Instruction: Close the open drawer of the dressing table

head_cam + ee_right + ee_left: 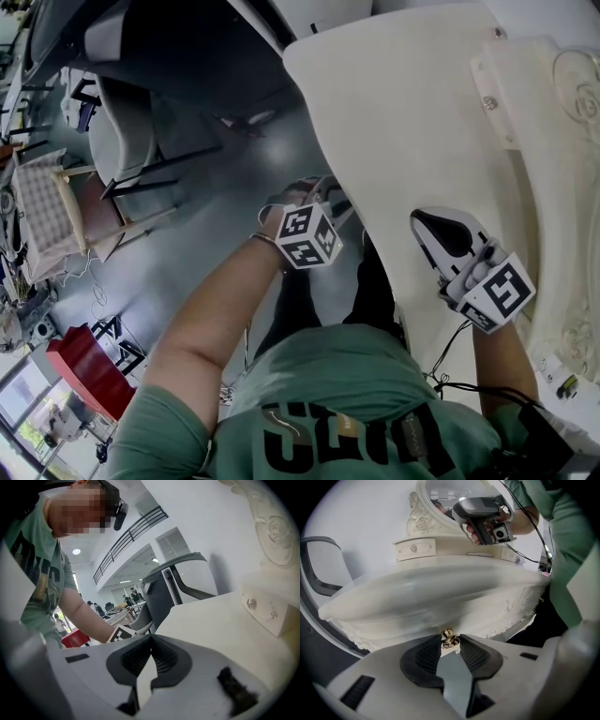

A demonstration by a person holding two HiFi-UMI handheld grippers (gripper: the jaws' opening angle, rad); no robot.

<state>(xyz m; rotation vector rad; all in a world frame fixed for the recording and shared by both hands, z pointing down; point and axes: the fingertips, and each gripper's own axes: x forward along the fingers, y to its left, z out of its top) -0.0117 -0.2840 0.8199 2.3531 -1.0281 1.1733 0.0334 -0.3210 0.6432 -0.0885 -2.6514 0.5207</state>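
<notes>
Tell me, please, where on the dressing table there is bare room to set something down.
The tabletop is bare from its rounded end near the grey chair across to the small drawer box; only the right gripper is over its near edge. Crowded: the left gripper around the brass knob below.

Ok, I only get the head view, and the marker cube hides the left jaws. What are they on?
Observer: The left gripper has its pads against a small brass knob on the table front, one pad on each side.
Operator: And the right jaws?
Observer: The right gripper is shut, its pads meet at the tips and nothing is between them.
</notes>
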